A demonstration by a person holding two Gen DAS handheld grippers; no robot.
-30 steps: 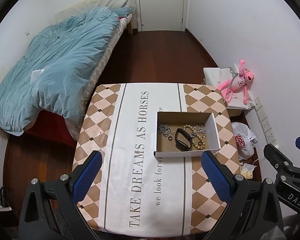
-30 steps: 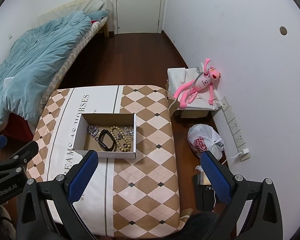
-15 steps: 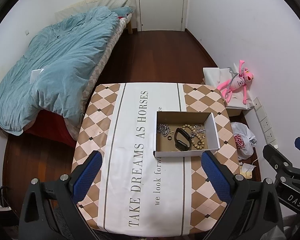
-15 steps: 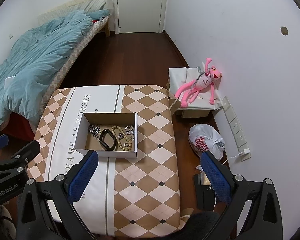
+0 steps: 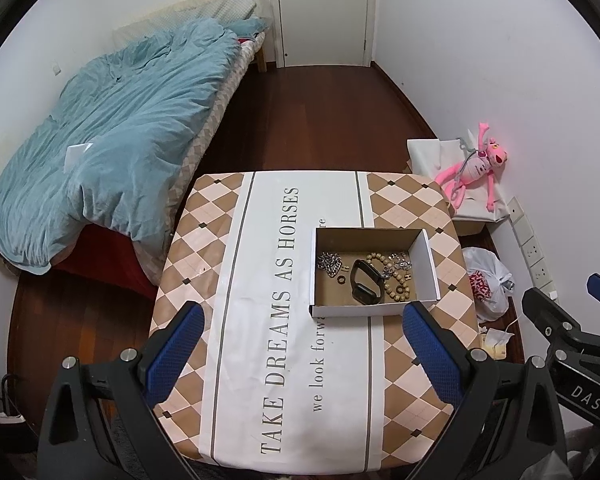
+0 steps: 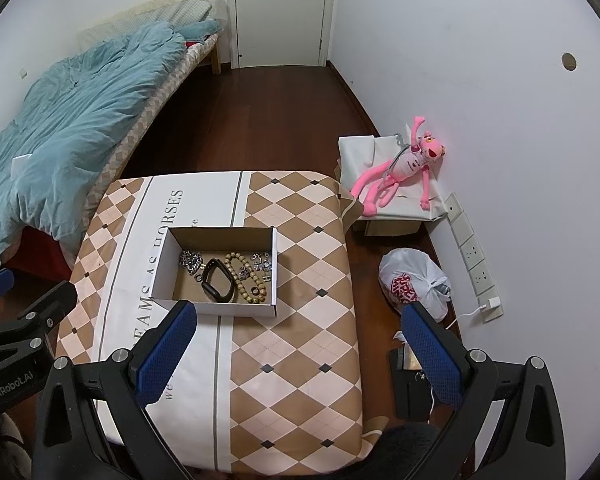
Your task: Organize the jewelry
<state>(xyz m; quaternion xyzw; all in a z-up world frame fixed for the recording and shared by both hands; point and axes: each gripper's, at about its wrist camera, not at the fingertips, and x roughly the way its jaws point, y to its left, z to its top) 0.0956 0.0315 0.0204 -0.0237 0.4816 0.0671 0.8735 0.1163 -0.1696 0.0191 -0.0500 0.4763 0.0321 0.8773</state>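
An open cardboard box (image 5: 429, 261) (image 6: 162, 264) sits on the checked tablecloth (image 5: 260, 320) (image 6: 300, 320). Inside lie a black wristband (image 5: 365, 281) (image 6: 217, 280), a wooden bead bracelet (image 5: 392, 280) (image 6: 246, 278), a silver chain (image 5: 329, 263) (image 6: 191, 261), small rings and silver charms (image 5: 400, 261) (image 6: 262, 263). My left gripper (image 5: 302, 350) is open and empty, high above the table's near side. My right gripper (image 6: 296, 348) is open and empty, above the table's right part. Each gripper shows at the edge of the other's view.
A bed with a teal duvet (image 5: 112, 152) stands left of the table. A pink plush toy (image 6: 400, 168) lies on a covered box by the right wall. A white plastic bag (image 6: 414, 284) and dark items lie on the floor at the right. A shut door (image 5: 324, 12) is at the back.
Both views have drifted slightly back and up, so the table and box look a little smaller. The jewelry in the box has not moved. Both grippers stay open.
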